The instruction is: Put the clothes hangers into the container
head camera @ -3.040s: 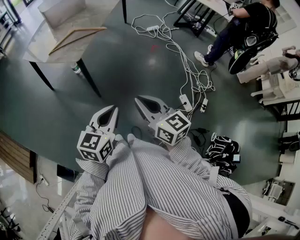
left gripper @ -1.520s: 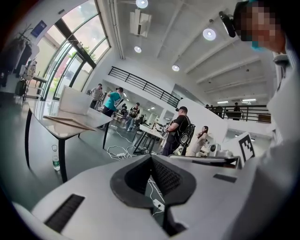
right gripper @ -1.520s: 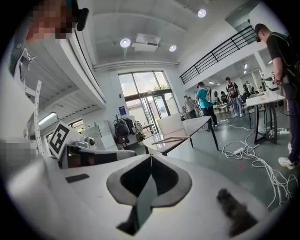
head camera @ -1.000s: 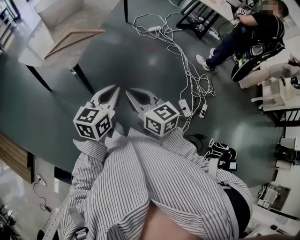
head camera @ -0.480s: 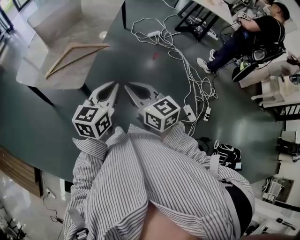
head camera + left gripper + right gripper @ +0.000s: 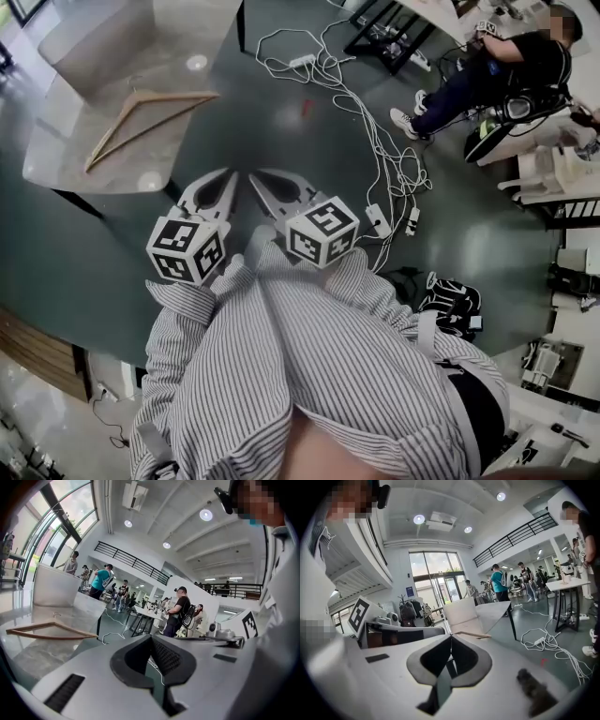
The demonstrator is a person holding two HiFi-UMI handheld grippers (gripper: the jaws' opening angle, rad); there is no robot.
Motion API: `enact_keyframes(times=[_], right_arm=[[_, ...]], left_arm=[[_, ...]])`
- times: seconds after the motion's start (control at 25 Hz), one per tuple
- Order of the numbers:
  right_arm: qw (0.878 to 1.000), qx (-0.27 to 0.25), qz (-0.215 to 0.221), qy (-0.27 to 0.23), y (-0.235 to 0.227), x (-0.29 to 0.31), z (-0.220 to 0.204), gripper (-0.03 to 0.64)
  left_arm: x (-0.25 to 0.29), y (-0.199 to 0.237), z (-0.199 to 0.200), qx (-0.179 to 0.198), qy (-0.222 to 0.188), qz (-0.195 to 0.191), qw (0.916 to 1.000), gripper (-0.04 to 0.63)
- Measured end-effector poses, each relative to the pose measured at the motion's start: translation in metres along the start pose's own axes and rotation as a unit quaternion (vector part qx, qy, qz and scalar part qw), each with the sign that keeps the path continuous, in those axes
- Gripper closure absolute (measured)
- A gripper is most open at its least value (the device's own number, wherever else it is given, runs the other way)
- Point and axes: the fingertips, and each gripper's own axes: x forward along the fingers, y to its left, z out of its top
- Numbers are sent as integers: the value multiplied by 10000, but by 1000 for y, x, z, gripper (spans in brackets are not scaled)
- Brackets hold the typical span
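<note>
The left gripper (image 6: 227, 176) is held out ahead of the person's striped sleeve (image 6: 187, 309), above the dark floor (image 6: 75, 253). Its jaws are pressed together with nothing between them, as the left gripper view shows at their meeting tips (image 6: 151, 637). Just beside it, the right gripper (image 6: 255, 176) is held the same way. Its jaws are also closed and empty, and their tips (image 6: 451, 637) touch in the right gripper view. The two grippers point forward side by side, close but not touching, each with its marker cube (image 6: 187, 249) at the rear.

At the far left stands a pale table (image 6: 66, 141). A wooden clothes hanger (image 6: 178, 95) lies flat on it, well ahead of both grippers and to their left. It also shows in the left gripper view (image 6: 51, 636) and, smaller, in the right gripper view (image 6: 471, 634). Behind the hanger, on the far part of the same table, sits a pale box-shaped container (image 6: 54, 585). The hanger is outside it and apart from it.

Right of the table, white cables and power strips (image 6: 366, 141) trail across the floor. Further right, a person in dark clothes (image 6: 487, 75) sits by another table. A black bag (image 6: 450, 305) lies on the floor at the lower right.
</note>
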Motion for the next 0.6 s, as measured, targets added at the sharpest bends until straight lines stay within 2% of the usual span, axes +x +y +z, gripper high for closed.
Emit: enact_keyframes(times=[0.28, 0.6], right_arm=[[10000, 59, 3, -16, -19, 14, 4, 603], [9998, 69, 199, 29, -58, 67, 25, 603]], left_arm=[[8, 22, -2, -102, 16, 212, 9997, 586], [48, 69, 17, -94, 33, 385, 9992, 586]])
